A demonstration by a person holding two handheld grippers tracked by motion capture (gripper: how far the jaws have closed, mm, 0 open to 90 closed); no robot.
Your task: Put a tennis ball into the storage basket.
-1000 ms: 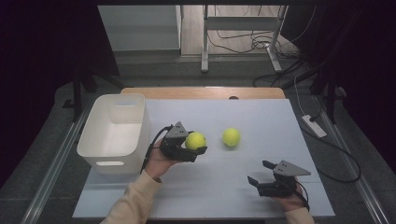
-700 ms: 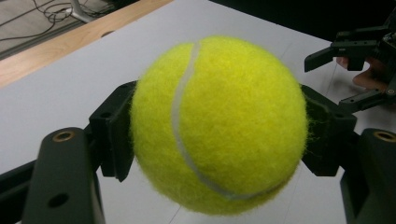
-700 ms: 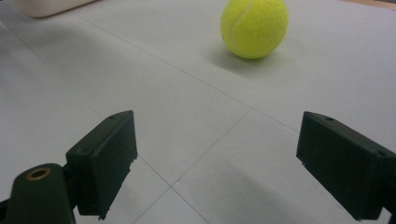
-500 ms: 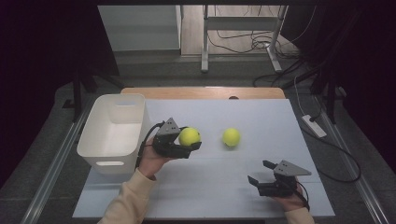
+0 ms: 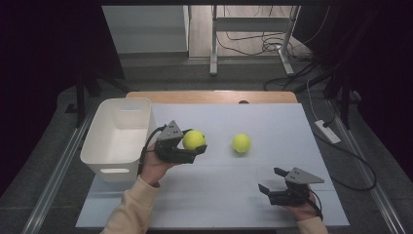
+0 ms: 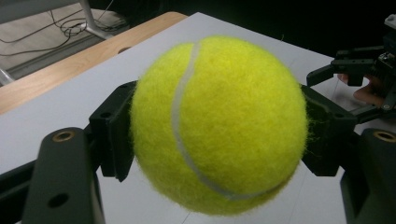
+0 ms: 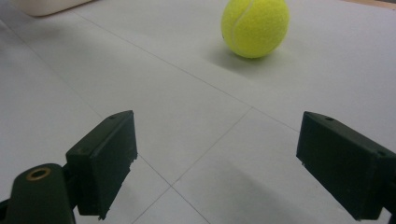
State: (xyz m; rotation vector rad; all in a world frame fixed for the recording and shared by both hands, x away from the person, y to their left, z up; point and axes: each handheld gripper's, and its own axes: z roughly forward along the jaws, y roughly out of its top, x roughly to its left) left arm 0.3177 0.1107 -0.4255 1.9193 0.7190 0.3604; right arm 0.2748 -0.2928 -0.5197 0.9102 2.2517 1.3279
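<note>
The tennis ball [image 5: 194,140] is clamped in the left gripper [image 5: 187,146] and is best carried clear over the rim of the white bin [image 5: 92,144] before release. The right gripper [image 5: 273,180] is held with its jaws apart, near the second tennis ball [image 5: 241,143].

A: What surrounds the table [image 5: 311,122]?
B: Dark room, grey floor [image 5: 160,73]. A white cabinet [image 5: 146,29] stands behind.
A: Anything else?
B: A metal stand [image 5: 213,39], tangled cables [image 5: 263,44], and a power strip [image 5: 327,131] at right.
</note>
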